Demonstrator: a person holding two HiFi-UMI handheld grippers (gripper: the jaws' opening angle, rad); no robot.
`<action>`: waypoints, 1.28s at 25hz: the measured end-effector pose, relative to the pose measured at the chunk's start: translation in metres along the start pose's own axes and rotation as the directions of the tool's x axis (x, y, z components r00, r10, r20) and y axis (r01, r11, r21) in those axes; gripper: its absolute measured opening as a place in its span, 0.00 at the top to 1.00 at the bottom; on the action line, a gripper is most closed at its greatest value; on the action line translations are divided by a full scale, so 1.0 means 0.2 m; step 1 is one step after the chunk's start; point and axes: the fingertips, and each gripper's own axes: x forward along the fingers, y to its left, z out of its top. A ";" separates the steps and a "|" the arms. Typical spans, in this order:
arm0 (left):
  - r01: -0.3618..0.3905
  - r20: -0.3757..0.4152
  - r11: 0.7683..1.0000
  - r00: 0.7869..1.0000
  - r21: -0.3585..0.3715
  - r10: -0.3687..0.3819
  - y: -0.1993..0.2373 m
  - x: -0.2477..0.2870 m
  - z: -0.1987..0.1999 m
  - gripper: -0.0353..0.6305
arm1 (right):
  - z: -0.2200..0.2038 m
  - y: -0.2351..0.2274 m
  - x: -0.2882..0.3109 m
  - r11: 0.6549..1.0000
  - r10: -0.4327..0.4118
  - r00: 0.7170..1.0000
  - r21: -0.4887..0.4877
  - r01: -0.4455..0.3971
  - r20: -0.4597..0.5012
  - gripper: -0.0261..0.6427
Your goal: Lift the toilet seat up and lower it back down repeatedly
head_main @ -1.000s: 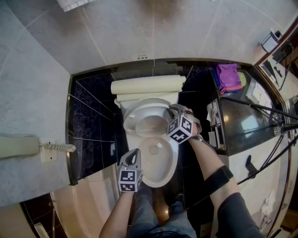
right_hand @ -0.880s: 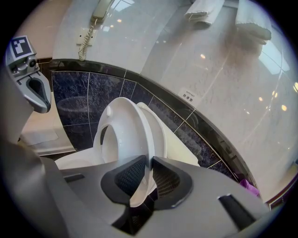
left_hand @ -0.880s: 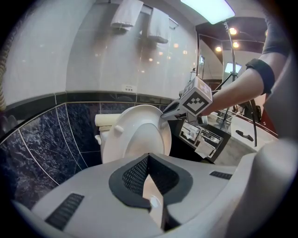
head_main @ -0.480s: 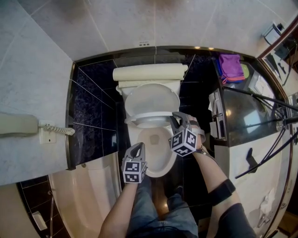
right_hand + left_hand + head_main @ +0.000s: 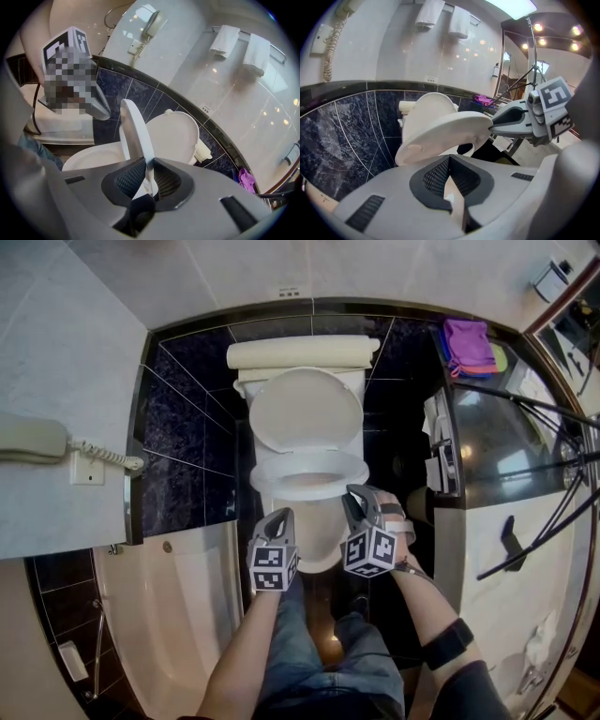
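Note:
The white toilet seat [image 5: 309, 476] hangs partway down between the upright lid [image 5: 305, 409] and the bowl [image 5: 319, 535]. My right gripper [image 5: 357, 496] is shut on the seat's front right rim. In the right gripper view the seat [image 5: 135, 133] runs edge-on into the shut right gripper [image 5: 147, 176], with the lid [image 5: 176, 136] behind and the bowl [image 5: 91, 159] below. My left gripper [image 5: 278, 519] hovers at the bowl's front left, shut, holding nothing. In the left gripper view the tilted seat [image 5: 445, 133] rises ahead of the left gripper [image 5: 450, 165], and the right gripper [image 5: 499, 123] pinches its rim.
A bathtub [image 5: 173, 615] lies to the left, a wall phone [image 5: 37, 439] above it. A dark counter [image 5: 497, 460] with a purple cloth [image 5: 469, 341] stands at the right, crossed by black tripod legs [image 5: 525, 413]. The person's legs [image 5: 309, 652] stand before the bowl.
The seat has swung down from beside the lid to about halfway, with my right gripper on its rim coming toward the person. My left gripper has drifted back a little.

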 end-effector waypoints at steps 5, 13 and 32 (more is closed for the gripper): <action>-0.025 -0.020 0.999 1.000 -0.044 0.024 -0.06 -0.09 -0.19 0.95 | -0.15 0.34 -0.11 0.997 0.065 0.997 -0.038 -0.066 -0.033 0.84; -0.003 -0.067 0.997 0.998 -0.073 -0.002 -0.16 -0.15 -0.54 0.95 | -0.33 0.68 -0.16 0.981 0.161 0.984 -0.095 -0.167 -0.069 0.83; 0.092 -0.223 0.993 0.972 0.074 -0.074 -0.20 0.01 -1.37 0.95 | -0.86 0.85 0.02 0.807 0.137 0.990 0.585 -0.086 -0.044 0.93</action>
